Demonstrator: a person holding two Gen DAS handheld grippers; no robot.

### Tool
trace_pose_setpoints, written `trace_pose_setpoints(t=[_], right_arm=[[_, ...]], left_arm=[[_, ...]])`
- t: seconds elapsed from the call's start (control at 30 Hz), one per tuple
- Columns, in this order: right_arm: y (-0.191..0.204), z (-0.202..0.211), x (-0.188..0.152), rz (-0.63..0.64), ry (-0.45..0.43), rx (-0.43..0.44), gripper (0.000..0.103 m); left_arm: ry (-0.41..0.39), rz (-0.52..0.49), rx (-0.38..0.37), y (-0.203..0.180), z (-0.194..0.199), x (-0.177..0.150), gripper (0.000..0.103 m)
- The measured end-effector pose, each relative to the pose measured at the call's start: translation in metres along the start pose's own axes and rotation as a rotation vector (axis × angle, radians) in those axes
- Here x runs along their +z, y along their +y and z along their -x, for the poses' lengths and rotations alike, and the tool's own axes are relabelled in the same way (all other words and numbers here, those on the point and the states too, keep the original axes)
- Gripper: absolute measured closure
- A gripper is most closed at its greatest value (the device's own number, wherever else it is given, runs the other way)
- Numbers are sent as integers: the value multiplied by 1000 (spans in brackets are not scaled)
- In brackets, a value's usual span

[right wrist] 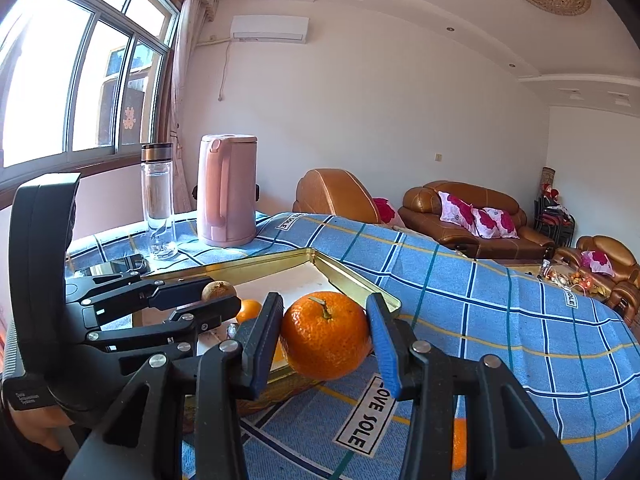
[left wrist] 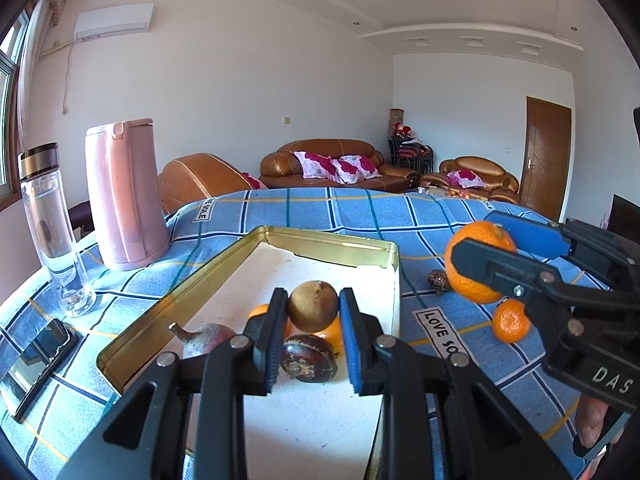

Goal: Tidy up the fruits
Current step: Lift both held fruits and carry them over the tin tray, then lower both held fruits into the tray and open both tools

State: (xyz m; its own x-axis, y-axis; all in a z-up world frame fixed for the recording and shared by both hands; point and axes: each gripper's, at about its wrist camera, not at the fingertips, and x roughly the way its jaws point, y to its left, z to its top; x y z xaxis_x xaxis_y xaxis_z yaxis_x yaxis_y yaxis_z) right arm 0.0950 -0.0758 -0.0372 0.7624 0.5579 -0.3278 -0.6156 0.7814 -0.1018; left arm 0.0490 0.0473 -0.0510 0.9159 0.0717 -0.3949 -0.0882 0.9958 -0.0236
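My left gripper [left wrist: 313,308] is shut on a round brown fruit [left wrist: 313,306] and holds it above the gold tin tray [left wrist: 328,246]. In the tray lie a dark mangosteen [left wrist: 309,359], a reddish fruit [left wrist: 208,338] and small oranges [left wrist: 334,334]. My right gripper [right wrist: 326,334] is shut on a large orange [right wrist: 326,336], lifted above the cloth beside the tray's right corner [right wrist: 360,286]. It also shows in the left wrist view [left wrist: 478,268]. A small mandarin [left wrist: 510,322] and a dark fruit [left wrist: 439,280] lie on the blue checked cloth.
A pink kettle [left wrist: 124,196], a glass bottle [left wrist: 54,228] and a phone [left wrist: 36,364] stand left of the tray. Another orange [right wrist: 459,448] lies on the cloth under my right gripper. Brown sofas sit beyond the table's far edge.
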Motion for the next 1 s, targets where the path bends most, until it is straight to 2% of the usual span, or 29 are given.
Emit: trace_pose_setpoints(t=[0.57,1.0], right_arm=[[34,-25,6,27,30,76,58],[55,-48,0,33,91,140,58]], left_arm=[[60,57,62,46,-10,-3,76],[108,71,96,64,-15,-5,76]])
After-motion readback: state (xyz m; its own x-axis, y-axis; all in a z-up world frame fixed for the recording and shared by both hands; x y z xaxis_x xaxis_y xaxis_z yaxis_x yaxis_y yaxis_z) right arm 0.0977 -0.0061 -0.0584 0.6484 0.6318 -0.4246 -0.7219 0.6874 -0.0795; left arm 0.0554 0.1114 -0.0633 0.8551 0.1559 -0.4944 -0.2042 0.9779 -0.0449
